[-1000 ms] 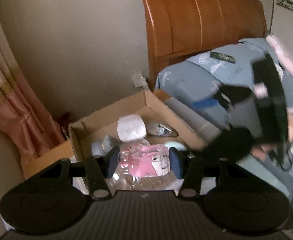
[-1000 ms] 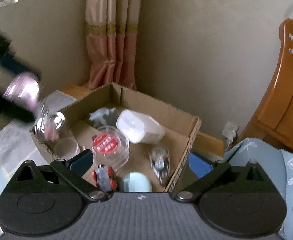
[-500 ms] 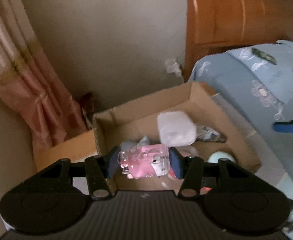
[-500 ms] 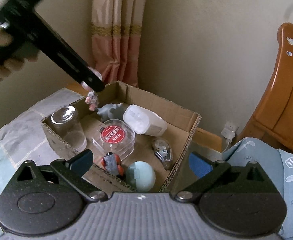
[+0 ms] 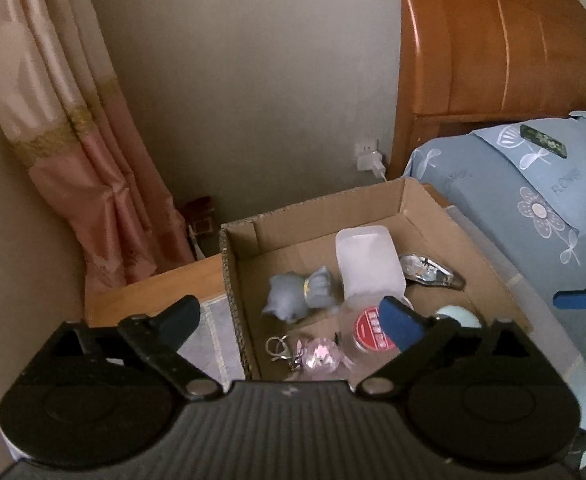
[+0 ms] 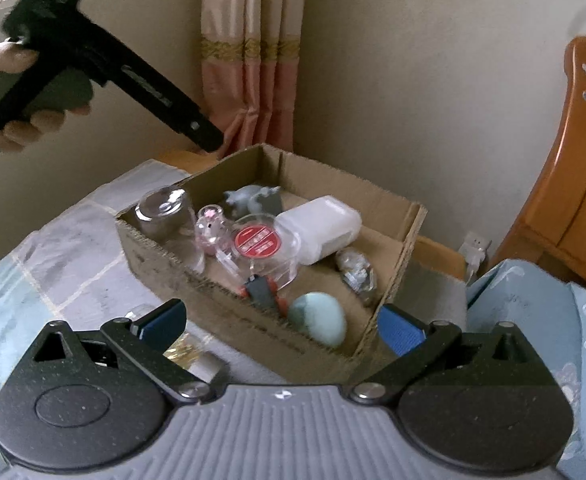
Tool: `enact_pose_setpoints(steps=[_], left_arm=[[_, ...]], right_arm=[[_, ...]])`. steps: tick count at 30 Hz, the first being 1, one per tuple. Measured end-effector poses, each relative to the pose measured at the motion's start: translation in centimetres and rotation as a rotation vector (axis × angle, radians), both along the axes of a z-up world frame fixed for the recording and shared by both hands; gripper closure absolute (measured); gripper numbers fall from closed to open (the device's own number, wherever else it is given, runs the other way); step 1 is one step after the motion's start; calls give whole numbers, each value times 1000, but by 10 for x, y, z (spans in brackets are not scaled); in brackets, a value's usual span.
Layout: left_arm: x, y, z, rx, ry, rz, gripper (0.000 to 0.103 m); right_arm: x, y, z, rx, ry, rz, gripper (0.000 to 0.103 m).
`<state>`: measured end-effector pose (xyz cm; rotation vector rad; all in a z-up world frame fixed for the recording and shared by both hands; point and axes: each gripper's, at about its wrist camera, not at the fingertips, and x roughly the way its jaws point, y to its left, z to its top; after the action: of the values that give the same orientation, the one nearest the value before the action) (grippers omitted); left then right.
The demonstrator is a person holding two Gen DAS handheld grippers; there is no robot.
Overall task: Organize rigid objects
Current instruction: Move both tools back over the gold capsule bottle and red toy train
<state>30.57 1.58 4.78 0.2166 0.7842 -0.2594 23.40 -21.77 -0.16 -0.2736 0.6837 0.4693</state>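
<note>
Cardboard box, centre frame: pink transparent toy lies inside at the lower edge, free of both pads. Left gripper: jaws opening, wide. Right gripper: wide, empty.

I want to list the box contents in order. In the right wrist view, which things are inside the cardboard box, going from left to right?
Glass jar → pink keychain toy → round clear case with red label → white plastic box → shiny nail clipper.
</note>
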Motion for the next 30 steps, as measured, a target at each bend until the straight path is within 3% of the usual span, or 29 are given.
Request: enact_pose_setpoints(steps=[9,15,22,30], left_arm=[[-56,10,-14,63,-61,20,7],[-95,14,-44,71,-74,77,6],[-122,14,-77,15,-28,144,6],[-136,22,-92,-27,8,168,6]], right_arm=[[-24,12,-17,41,46,-30,0],[-40,25,-36,65,85,-69,0],[-46,30,-60,91,161,-156,0],[-49,6,-60,141,177,-258,0]])
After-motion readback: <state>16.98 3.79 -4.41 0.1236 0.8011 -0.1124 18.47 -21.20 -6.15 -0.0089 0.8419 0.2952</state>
